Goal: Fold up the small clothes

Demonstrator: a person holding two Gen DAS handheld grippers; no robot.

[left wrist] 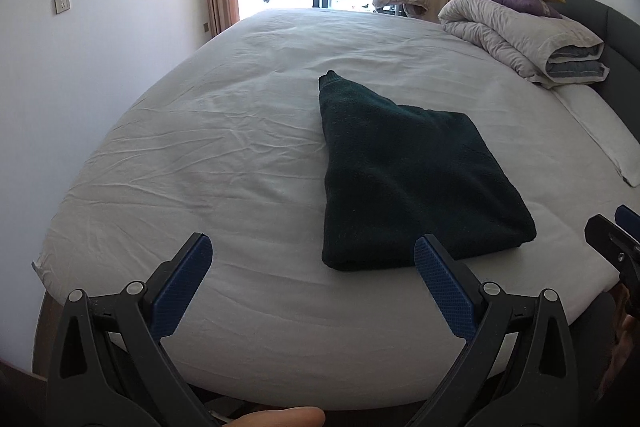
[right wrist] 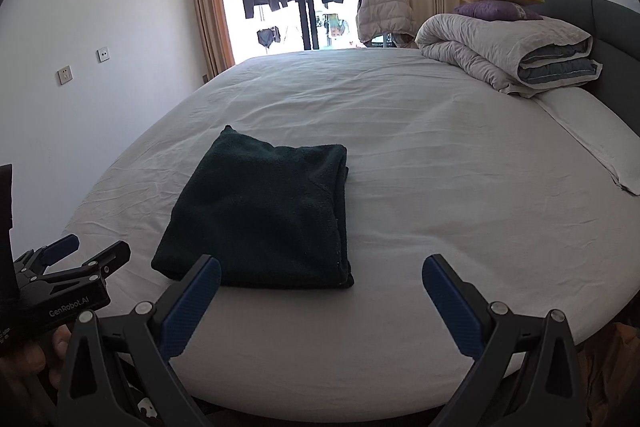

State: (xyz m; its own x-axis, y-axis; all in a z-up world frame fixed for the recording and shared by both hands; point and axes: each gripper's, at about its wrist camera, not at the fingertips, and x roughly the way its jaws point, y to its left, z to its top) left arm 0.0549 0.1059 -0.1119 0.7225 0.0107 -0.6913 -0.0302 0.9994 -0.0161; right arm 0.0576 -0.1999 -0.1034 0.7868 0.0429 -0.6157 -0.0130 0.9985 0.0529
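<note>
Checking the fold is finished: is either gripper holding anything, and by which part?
Nothing is held. Left gripper and right gripper are both open, short of the folded dark garment.

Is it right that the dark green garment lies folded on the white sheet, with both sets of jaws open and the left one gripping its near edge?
Not quite. The left gripper grips nothing: the left wrist view shows its jaws open above the white sheet, short of the folded dark green garment. The right gripper is open too.

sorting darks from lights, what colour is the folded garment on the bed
Very dark green, almost black, plain with no pattern: the folded garment shows best in the right wrist view.
</note>
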